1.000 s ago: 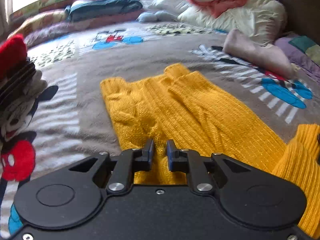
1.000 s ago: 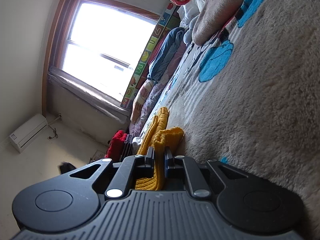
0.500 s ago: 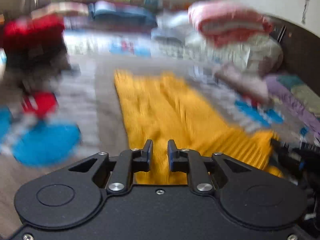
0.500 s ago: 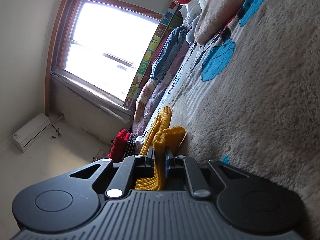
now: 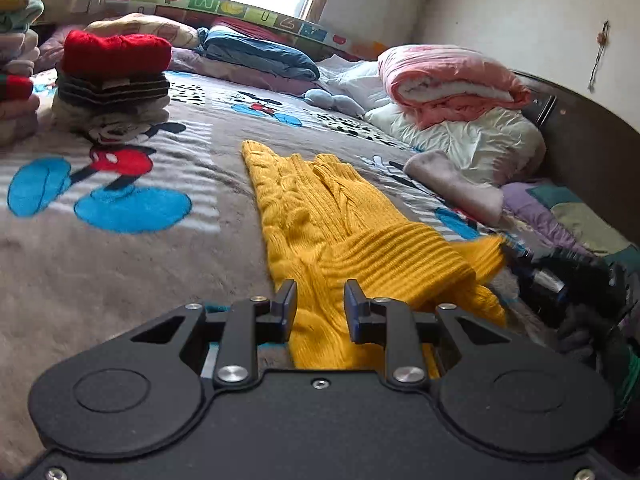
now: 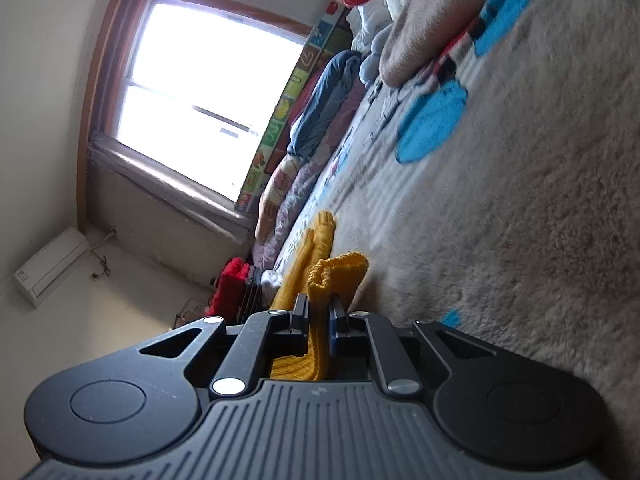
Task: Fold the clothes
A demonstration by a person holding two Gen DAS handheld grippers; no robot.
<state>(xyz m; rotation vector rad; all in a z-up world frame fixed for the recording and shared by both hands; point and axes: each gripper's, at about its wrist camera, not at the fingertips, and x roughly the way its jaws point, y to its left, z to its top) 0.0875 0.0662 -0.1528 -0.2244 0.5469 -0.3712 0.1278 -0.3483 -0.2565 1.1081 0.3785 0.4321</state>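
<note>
A yellow knitted sweater (image 5: 320,208) lies stretched out on the grey cartoon-print blanket (image 5: 120,264), its near ribbed hem folded up. My left gripper (image 5: 320,304) hovers over the near end of the sweater with its jaws apart and nothing between them. My right gripper (image 6: 318,312) is shut on a fold of the yellow sweater (image 6: 332,276); it shows at the right edge of the left wrist view (image 5: 516,260), pinching the hem corner.
A stack of folded clothes (image 5: 114,76) topped by a red one stands at the far left. A pink rolled quilt (image 5: 448,84) on white bedding, a beige cloth (image 5: 452,184) and blue folded bedding (image 5: 260,52) line the back and right. A dark headboard (image 5: 592,152) stands at the right.
My left gripper has pulled back toward the near end of the sweater and its jaws have opened wider. My right gripper stays shut on the hem and has shifted slightly.
</note>
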